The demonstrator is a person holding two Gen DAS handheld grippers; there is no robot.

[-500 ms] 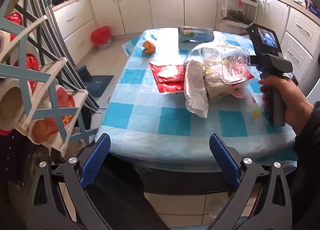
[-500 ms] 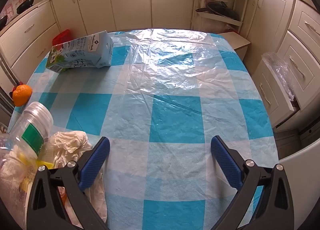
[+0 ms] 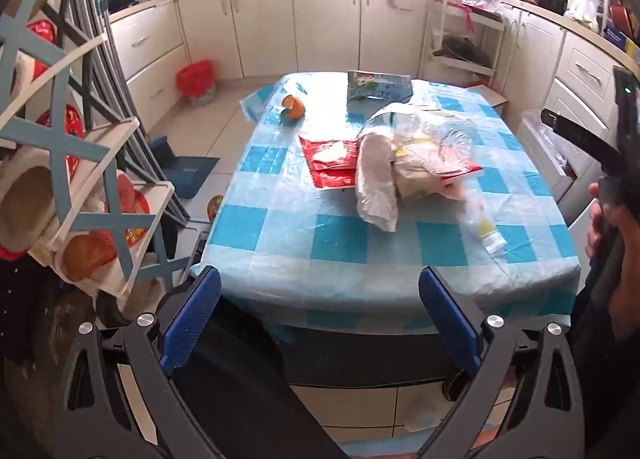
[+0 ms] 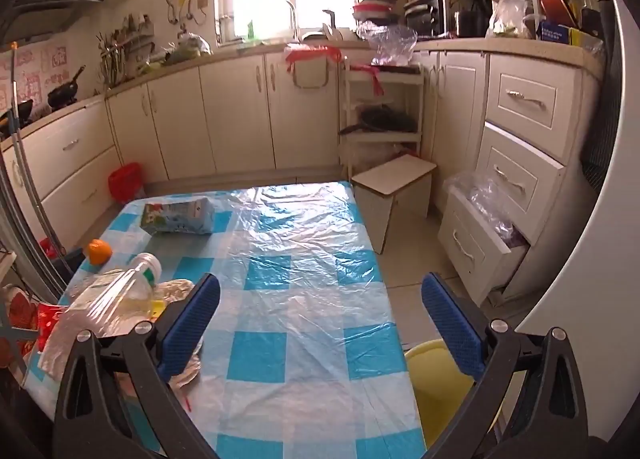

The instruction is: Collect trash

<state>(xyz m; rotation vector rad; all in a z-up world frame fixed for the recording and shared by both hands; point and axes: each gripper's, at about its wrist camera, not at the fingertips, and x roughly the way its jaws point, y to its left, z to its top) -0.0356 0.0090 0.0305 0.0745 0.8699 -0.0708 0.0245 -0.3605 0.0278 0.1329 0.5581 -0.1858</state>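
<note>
A pile of trash lies on the blue-checked table (image 3: 340, 239): a clear plastic bottle (image 3: 448, 147), white crumpled paper (image 3: 376, 187), a red wrapper (image 3: 332, 159), a small clear bag (image 3: 486, 225), a milk carton (image 3: 378, 85) and an orange (image 3: 294, 109). My left gripper (image 3: 320, 323) is open and empty, in front of the table's near edge. My right gripper (image 4: 320, 323) is open and empty above the table; the bottle (image 4: 116, 295), carton (image 4: 178, 215) and orange (image 4: 99, 251) lie to its left.
A blue-white rack (image 3: 72, 163) stands close on the left. Cabinets line the back wall. A red bin (image 3: 196, 79) sits on the floor. An open drawer (image 4: 480, 239), a small stool (image 4: 394, 187) and a yellow seat (image 4: 440, 391) are to the right of the table.
My right gripper has risen and tilted up, so the kitchen wall and window show now. The left view has pulled back a little. The small clear bag now lies on the table's right side.
</note>
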